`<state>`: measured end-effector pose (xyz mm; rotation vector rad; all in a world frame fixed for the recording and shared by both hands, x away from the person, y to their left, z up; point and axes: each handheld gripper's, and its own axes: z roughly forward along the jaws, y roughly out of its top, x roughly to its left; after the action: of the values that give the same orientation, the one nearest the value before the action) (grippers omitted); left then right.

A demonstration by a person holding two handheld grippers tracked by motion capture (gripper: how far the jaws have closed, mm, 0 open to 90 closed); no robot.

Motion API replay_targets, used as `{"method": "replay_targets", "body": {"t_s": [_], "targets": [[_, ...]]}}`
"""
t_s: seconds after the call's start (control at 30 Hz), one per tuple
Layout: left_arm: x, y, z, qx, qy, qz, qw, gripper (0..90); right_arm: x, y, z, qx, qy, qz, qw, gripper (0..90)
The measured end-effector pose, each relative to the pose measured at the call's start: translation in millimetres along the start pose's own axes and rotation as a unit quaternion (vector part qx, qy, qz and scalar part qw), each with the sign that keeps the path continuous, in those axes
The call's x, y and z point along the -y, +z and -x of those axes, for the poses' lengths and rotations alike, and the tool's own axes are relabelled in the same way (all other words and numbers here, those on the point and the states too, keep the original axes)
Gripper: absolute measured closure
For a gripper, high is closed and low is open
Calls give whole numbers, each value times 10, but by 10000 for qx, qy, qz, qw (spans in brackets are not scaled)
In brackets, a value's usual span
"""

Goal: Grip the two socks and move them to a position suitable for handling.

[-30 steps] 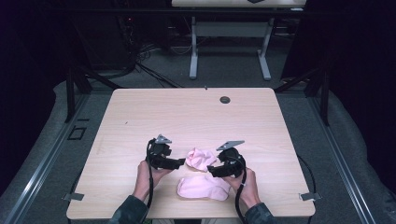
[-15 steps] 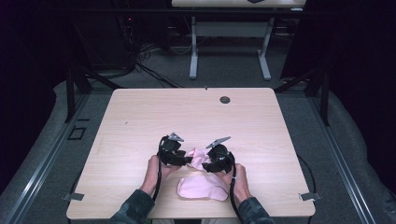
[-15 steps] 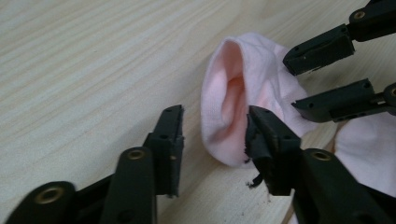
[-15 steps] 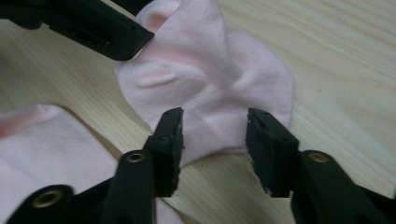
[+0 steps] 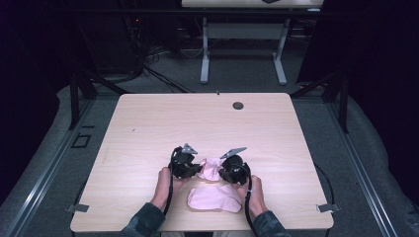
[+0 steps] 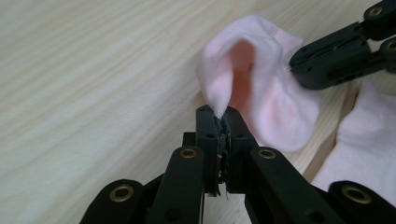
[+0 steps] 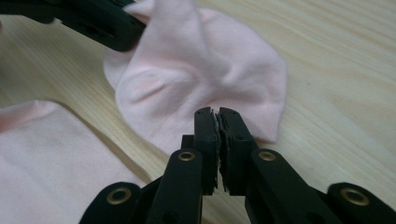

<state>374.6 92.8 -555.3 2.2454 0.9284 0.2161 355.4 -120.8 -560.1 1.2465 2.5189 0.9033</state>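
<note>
While both forearms come in from the near edge in the high view, the left hand-held gripper (image 5: 193, 169) and the right hand-held gripper (image 5: 223, 173) face each other over the near middle of the light wooden desk (image 5: 148, 128), each at one side of a small, bunched pink sock (image 5: 209, 168) that lies between them. A second pink sock (image 5: 214, 198) lies flat on the desk just nearer the person, between the two hands and close to the front edge. A small dark round plug (image 5: 238, 105) sits far off near the back edge of the desk. From the left gripper view, the left hand-held gripper (image 6: 222, 112) has just been closing, and its jaws now stand together with a folded edge of the bunched sock (image 6: 261, 88) pinched between the tips; the cloth rises from the pinch in a standing fold whose inner side is a deeper pink. The right hand-held gripper (image 6: 299, 70) reaches the same sock from the upper right, and the flat sock (image 6: 364, 144) lies at the right edge. From the right gripper view, the right hand-held gripper (image 7: 218, 112) has likewise just been closing, and its jaws meet on the near hem of the bunched sock (image 7: 205, 74), which spreads out on the desk beyond the tips. The left hand-held gripper (image 7: 116, 32) touches the sock's far side at the upper left, and the flat sock (image 7: 46, 158) lies at the lower left.
</note>
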Motion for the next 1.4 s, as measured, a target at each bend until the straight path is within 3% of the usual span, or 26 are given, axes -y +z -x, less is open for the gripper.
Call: {"method": "replay_targets", "body": {"t_s": [0.1,0.17,0.23,0.33,0.4,0.43,0.47,0.5,0.57,0.63,0.67,0.73,0.87,0.9,0.93,0.97,1.03,1.1,1.13,1.23,1.33,1.4], "targets": [[-20,-163,19,-434,342,102,9984,871,10,-91,30,52,-14,93,9999,869],[-48,-269,72,-768,667,189,9946,870,4,-165,45,125,-21,154,9998,873],[-79,-338,157,-1020,1016,225,9893,867,-11,-234,66,175,-74,186,9996,874],[-104,-326,308,-1160,1434,126,9828,849,-48,-285,95,290,-221,150,9992,873],[-86,-243,371,-1032,1555,-81,9824,791,-68,-265,133,388,-377,-22,9985,869],[-86,-243,371,-1032,1555,-81,9824,750,-70,-254,154,412,-456,-105,9981,866],[-48,-166,395,-888,1552,-313,9834,685,-64,-229,182,431,-493,-226,9976,848],[-22,-150,394,-775,1497,-322,9852,657,-57,-215,202,450,-530,-303,9971,803],[23,-172,391,-793,1356,-217,9873,500,-34,-209,250,515,-540,-343,9966,739],[61,-243,358,-766,1143,-83,9905,375,6,-224,270,517,-292,-99,9982,659],[82,-277,334,-719,1063,-11,9917,318,16,-251,290,469,-230,-114,9986,654],[120,-332,268,-657,924,59,9935,299,46,-276,307,397,-26,-40,9992,610],[148,-379,54,-796,342,101,9962,337,105,-259,297,325,153,-92,9993,590],[148,-379,54,-796,342,101,9962,351,116,-244,281,305,209,-89,9993,586],[139,-357,-42,-894,37,66,9960,360,127,-228,270,302,183,-113,9993,584],[139,-357,-42,-894,37,66,9960,380,127,-228,270,302,183,-113,9993,584],[105,-260,-128,-980,-232,-187,9947,408,142,-162,216,349,152,-113,9992,601],[94,-225,-139,-965,-260,-303,9945,453,143,-135,202,359,161,-65,9992,607],[80,-152,-139,-956,-287,-443,9940,464,119,-116,187,411,39,-251,9988,632],[72,-96,-131,-916,-262,-544,9940,521,101,-88,162,452,-35,-274,9986,669],[51,-3,-70,-1088,-61,-730,9914,580,98,-71,147,490,-44,-302,9983,710],[41,10,-51,-1080,15,-753,9913,624,96,-79,152,523,-105,-342,9980,724]]}}
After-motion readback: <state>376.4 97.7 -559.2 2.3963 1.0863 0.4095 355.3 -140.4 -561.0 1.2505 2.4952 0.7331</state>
